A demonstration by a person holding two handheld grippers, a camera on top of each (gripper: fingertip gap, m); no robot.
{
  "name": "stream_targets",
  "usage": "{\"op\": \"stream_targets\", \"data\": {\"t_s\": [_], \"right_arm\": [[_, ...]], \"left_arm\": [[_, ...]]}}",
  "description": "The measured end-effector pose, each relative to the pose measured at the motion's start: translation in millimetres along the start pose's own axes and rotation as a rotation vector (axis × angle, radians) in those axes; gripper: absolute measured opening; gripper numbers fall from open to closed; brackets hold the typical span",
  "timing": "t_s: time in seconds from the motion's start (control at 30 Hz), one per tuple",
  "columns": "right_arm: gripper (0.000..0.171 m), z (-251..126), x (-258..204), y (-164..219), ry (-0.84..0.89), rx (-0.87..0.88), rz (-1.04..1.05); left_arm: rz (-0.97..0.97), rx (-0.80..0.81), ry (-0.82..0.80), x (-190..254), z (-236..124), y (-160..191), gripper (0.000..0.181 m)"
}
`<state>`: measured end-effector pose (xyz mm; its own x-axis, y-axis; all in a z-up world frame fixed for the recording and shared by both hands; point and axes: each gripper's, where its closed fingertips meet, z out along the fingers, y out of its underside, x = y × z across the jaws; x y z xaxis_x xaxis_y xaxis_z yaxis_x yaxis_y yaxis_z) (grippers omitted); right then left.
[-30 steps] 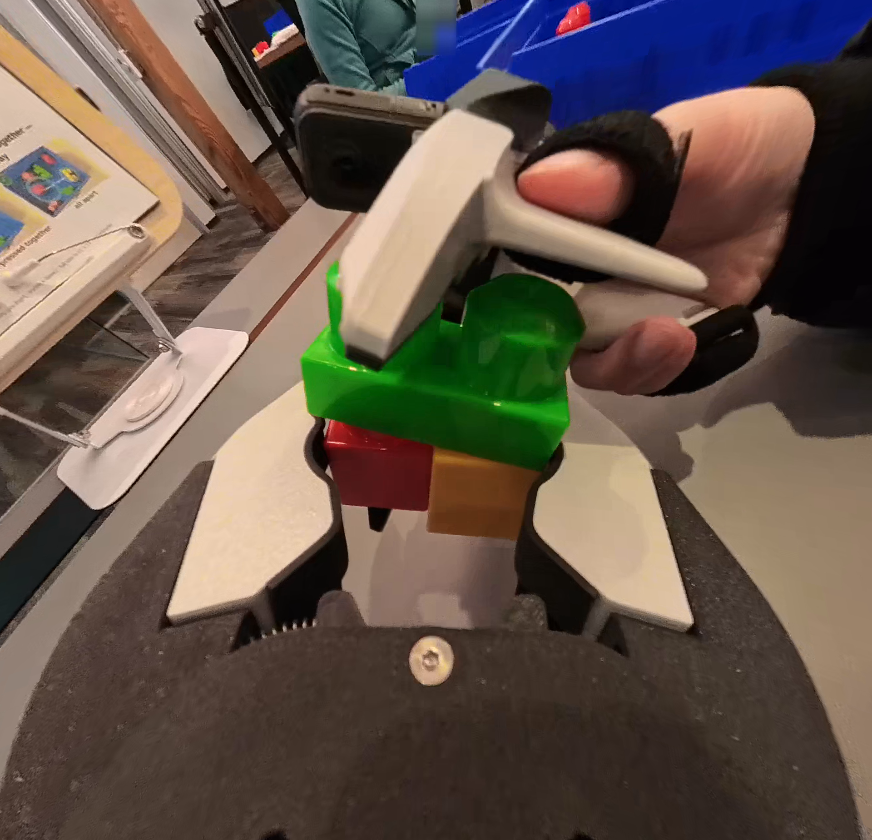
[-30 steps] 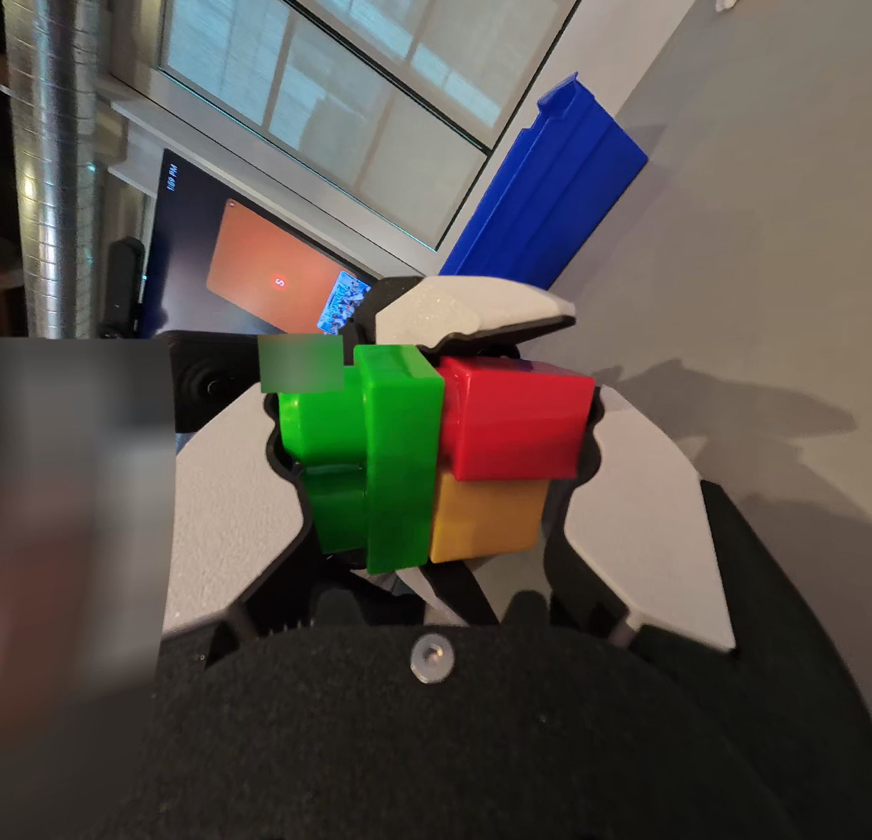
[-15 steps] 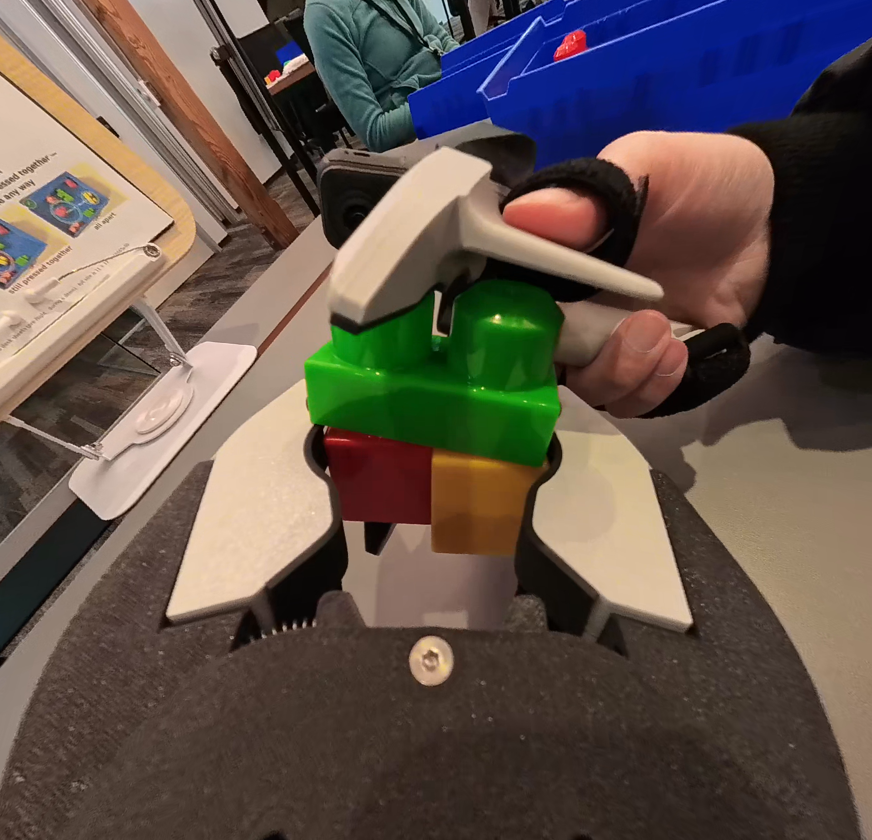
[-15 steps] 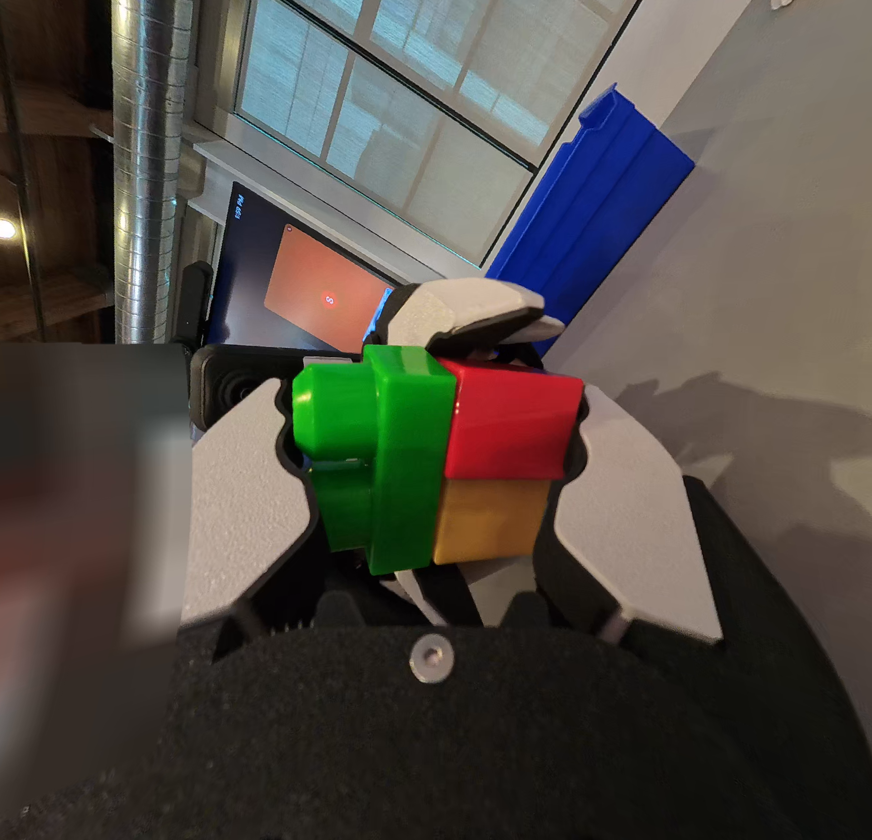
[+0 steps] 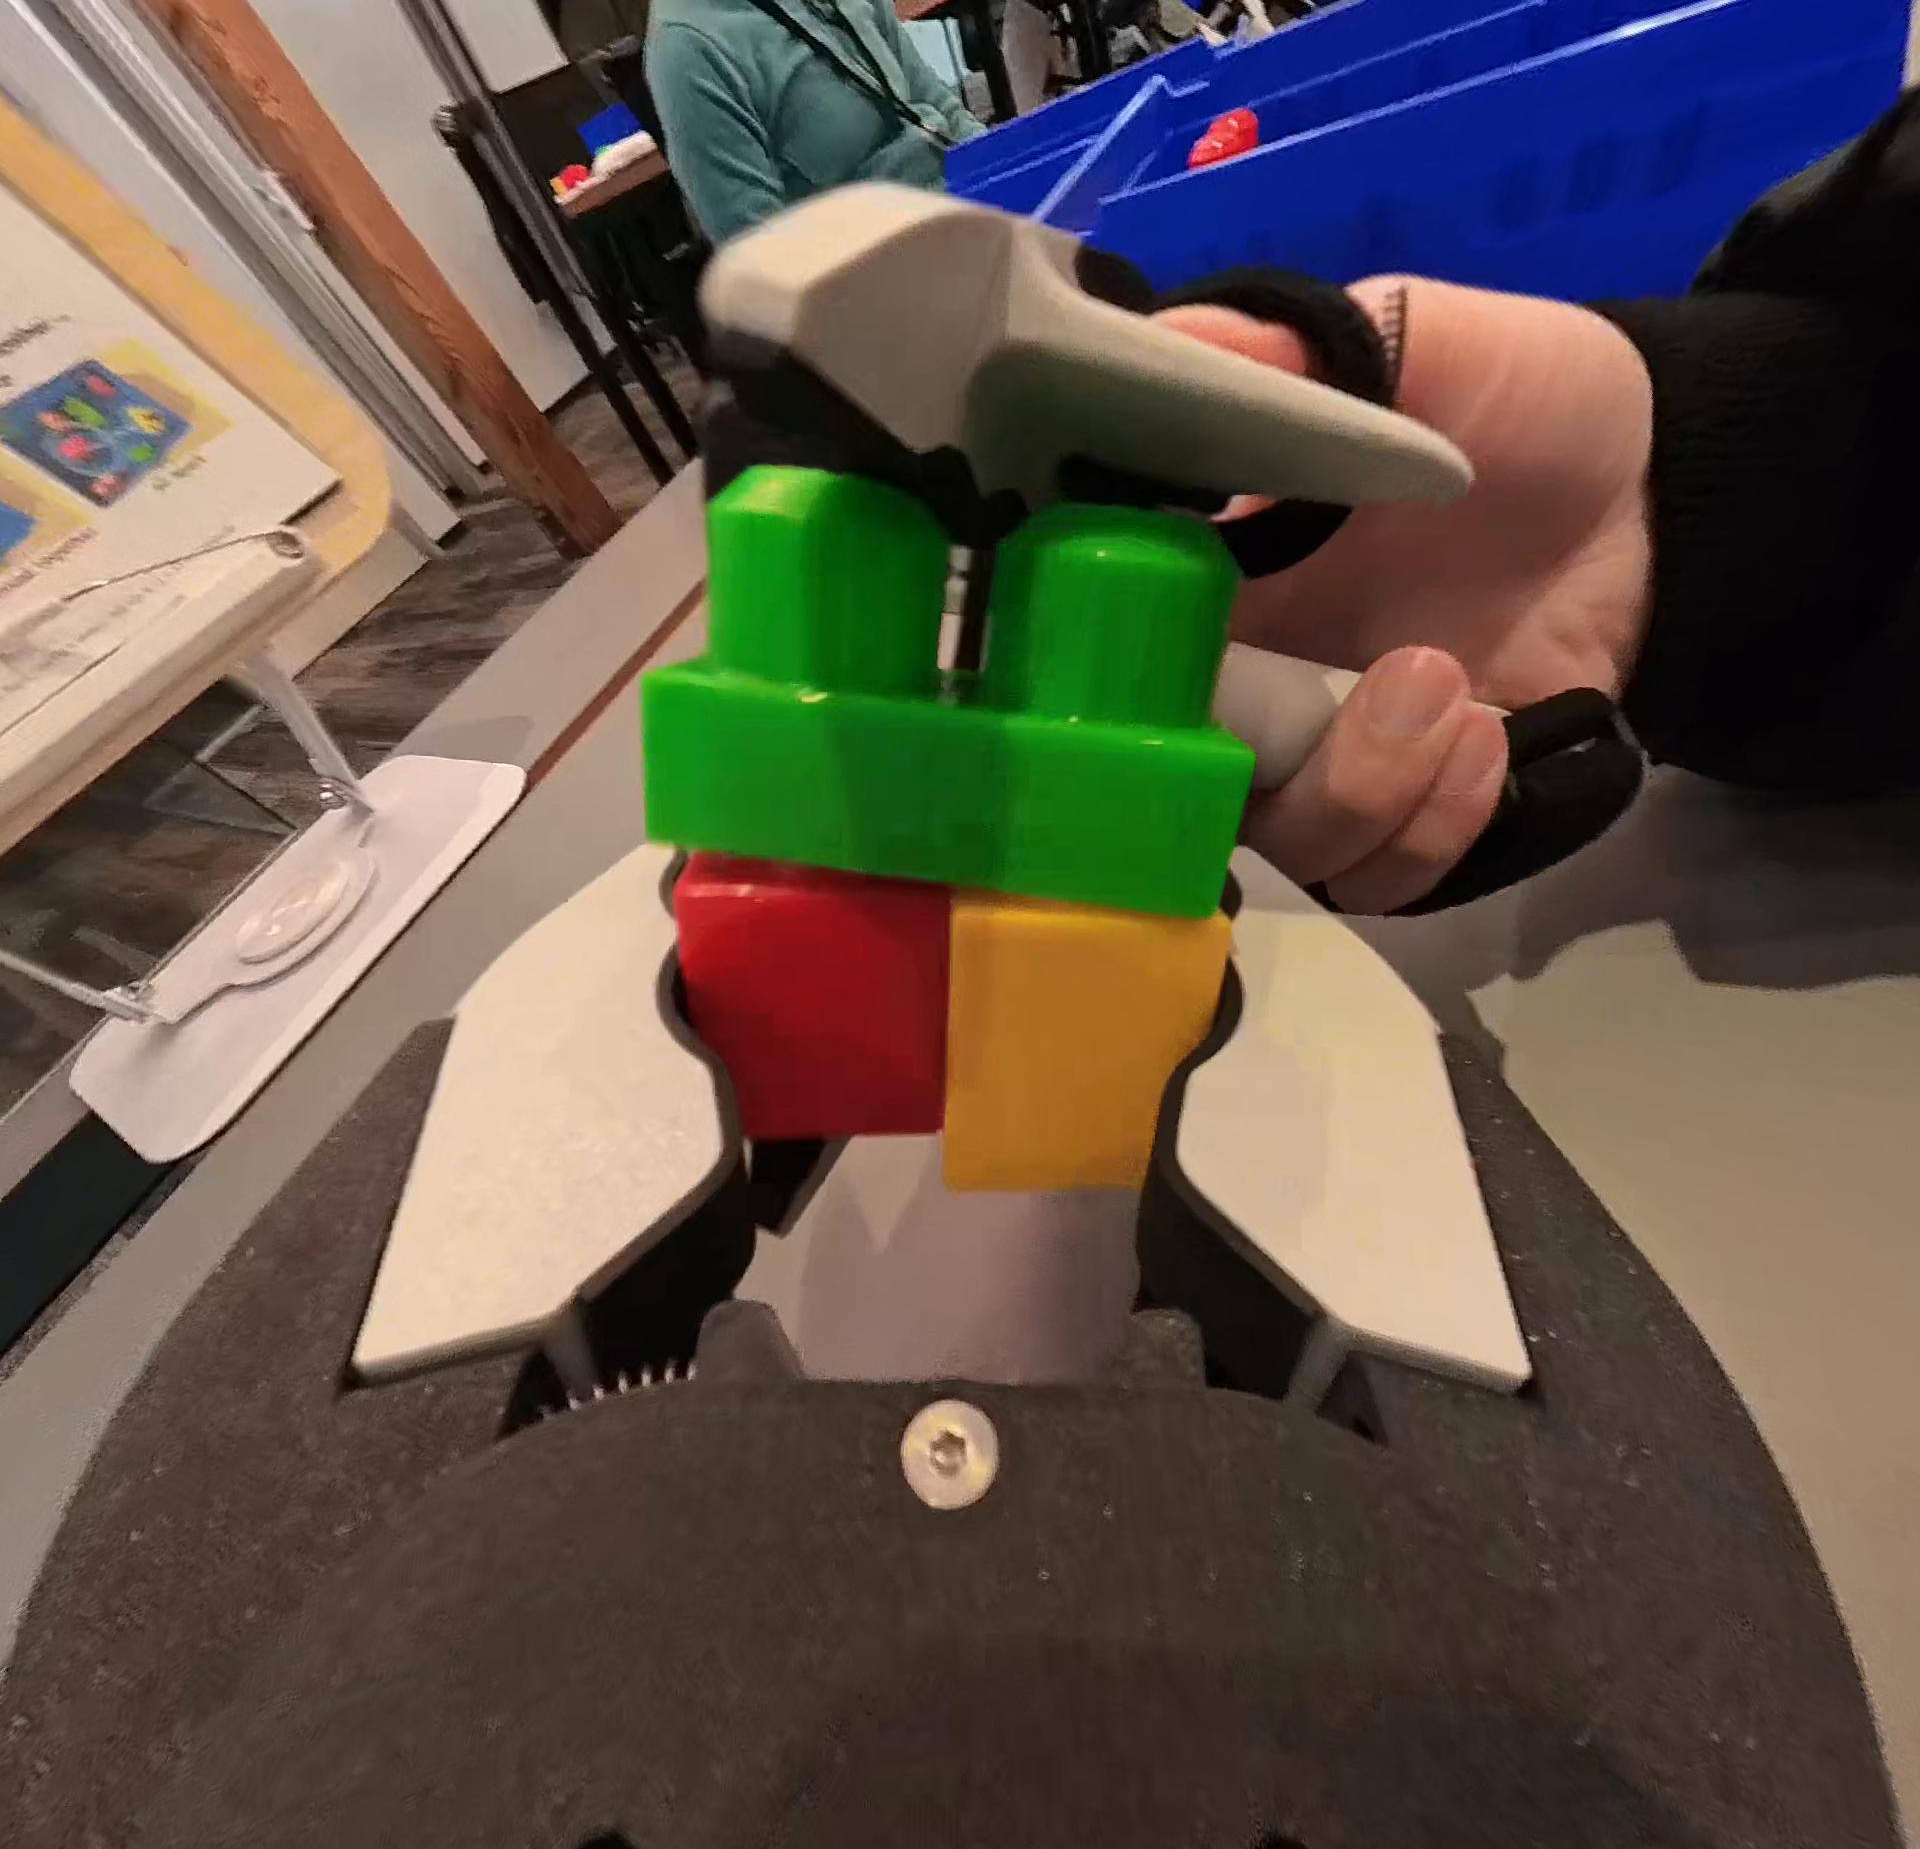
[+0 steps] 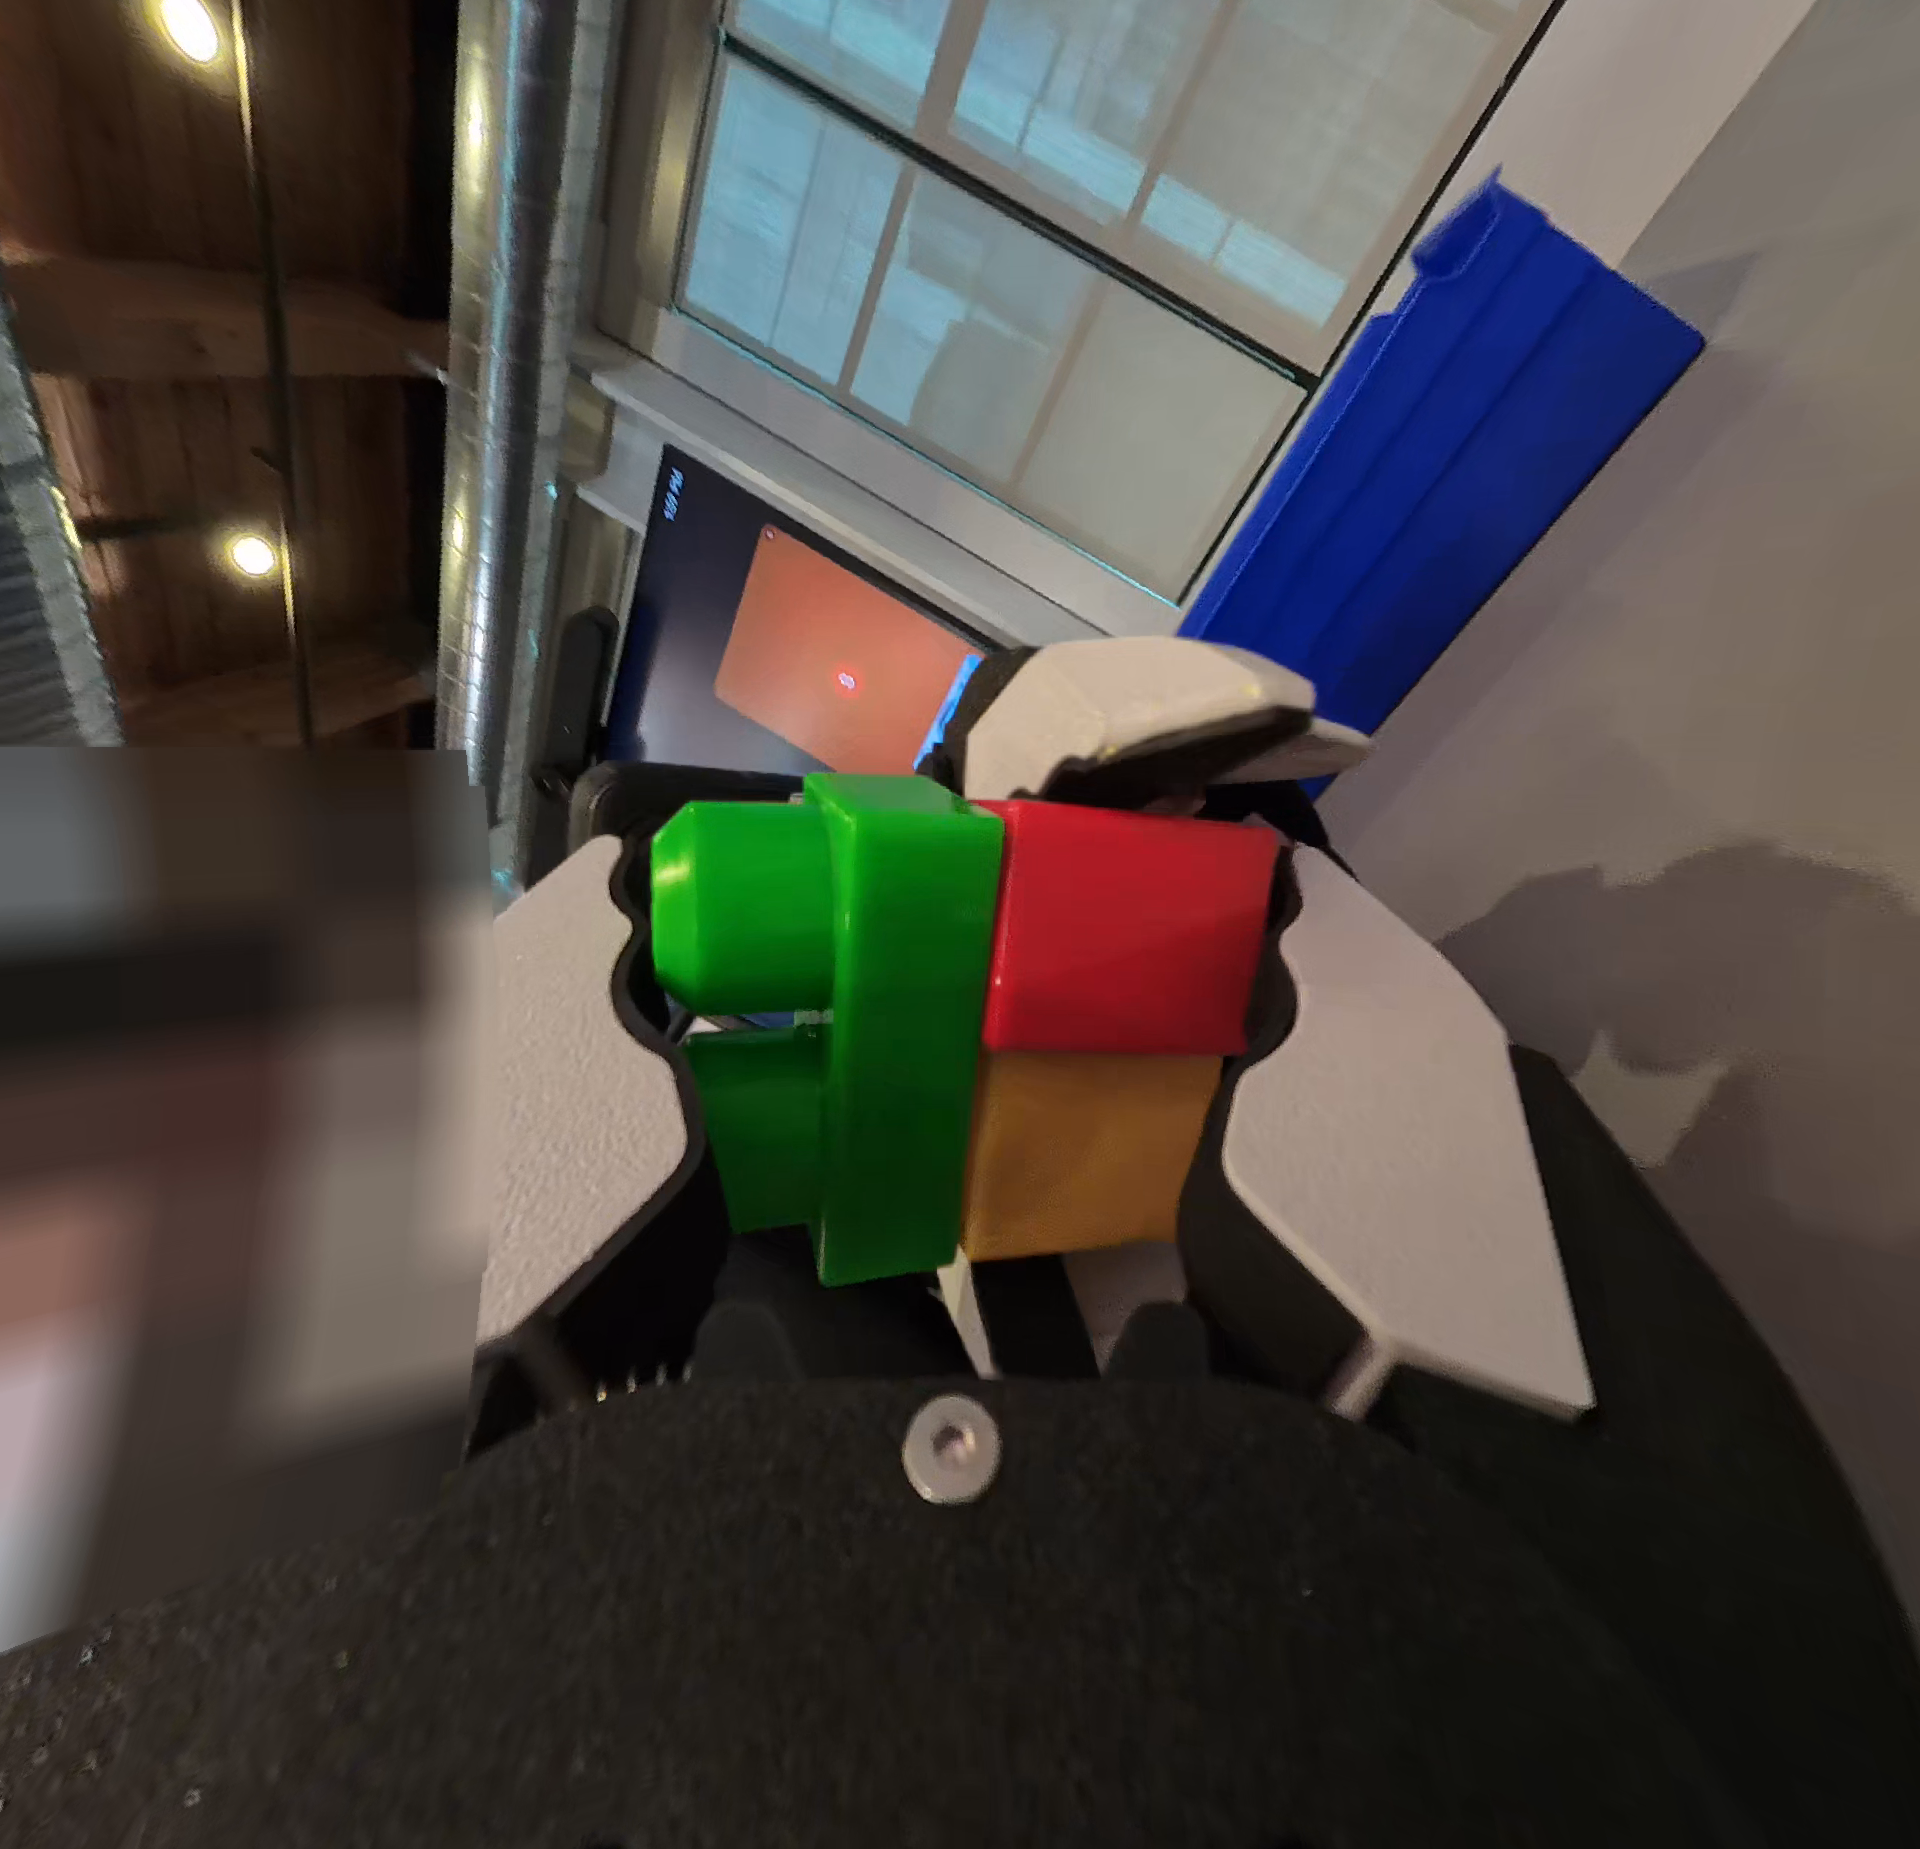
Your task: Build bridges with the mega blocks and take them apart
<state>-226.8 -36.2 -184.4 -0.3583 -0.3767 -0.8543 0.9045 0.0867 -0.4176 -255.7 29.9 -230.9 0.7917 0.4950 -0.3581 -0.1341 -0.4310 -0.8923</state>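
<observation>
A small bridge is held in the air: a green two-stud block point(image 5: 940, 791) sits across a red block point(image 5: 810, 999) and a yellow block point(image 5: 1070, 1041). My left gripper point(image 5: 948, 978) is shut on the red and yellow blocks from their two sides. In the right wrist view the stack lies sideways, with the green block point(image 6: 894, 1030), red block point(image 6: 1127, 926) and yellow block point(image 6: 1086, 1155). My right gripper point(image 6: 956, 968) is shut on the stack end to end, one finger on the green studs, the other under the red and yellow. Its upper finger point(image 5: 935, 324) shows above the studs.
Grey table point(image 5: 1714, 1124) lies below. Blue bins point(image 5: 1455, 168) stand at the back, one holding a red piece point(image 5: 1224, 137); a blue bin also shows in the right wrist view point(image 6: 1455, 469). A sign on a white stand point(image 5: 260, 916) is left. A seated person point(image 5: 769, 106) is behind. My hands' fingertips stand some 6 cm from each other.
Both grippers and the bridge have tilted together. The right gripper's upper finger has gone from covering the left green stud to above both studs. Both grips hold.
</observation>
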Motion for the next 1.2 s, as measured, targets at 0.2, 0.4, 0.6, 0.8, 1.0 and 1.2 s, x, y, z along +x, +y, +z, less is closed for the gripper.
{"op": "stream_targets", "data": {"t_s": [0.2,0.4,0.6,0.8,1.0,1.2], "right_arm": [[0.11,0.6,-0.6,4.9,0.009,-0.034,-0.004],[0.111,-2.3,-10.6,5.5,-0.01,-0.058,-0.033],[0.109,-2.0,-9.8,11.1,0.014,-0.082,-0.018],[0.108,-3.6,-9.5,14.0,0.021,-0.104,-0.019],[0.106,-3.9,-10.4,16.5,0.017,-0.127,-0.016],[0.105,-4.0,-11.0,19.0,0.014,-0.15,-0.032]], "left_arm": [[0.01,-0.021,0.028,4.9,0.5,1.2,0.094],[-0.013,0.072,0.065,10.2,-6.8,-15.5,0.093],[0.025,0.033,0.074,14.0,-3.0,-8.0,0.093],[0.022,0.033,0.087,16.8,-2.5,-7.9,0.093],[0.015,0.038,0.092,18.2,-3.5,-9.5,0.093],[0.037,0.027,0.081,18.3,-3.9,-8.8,0.093]]}}
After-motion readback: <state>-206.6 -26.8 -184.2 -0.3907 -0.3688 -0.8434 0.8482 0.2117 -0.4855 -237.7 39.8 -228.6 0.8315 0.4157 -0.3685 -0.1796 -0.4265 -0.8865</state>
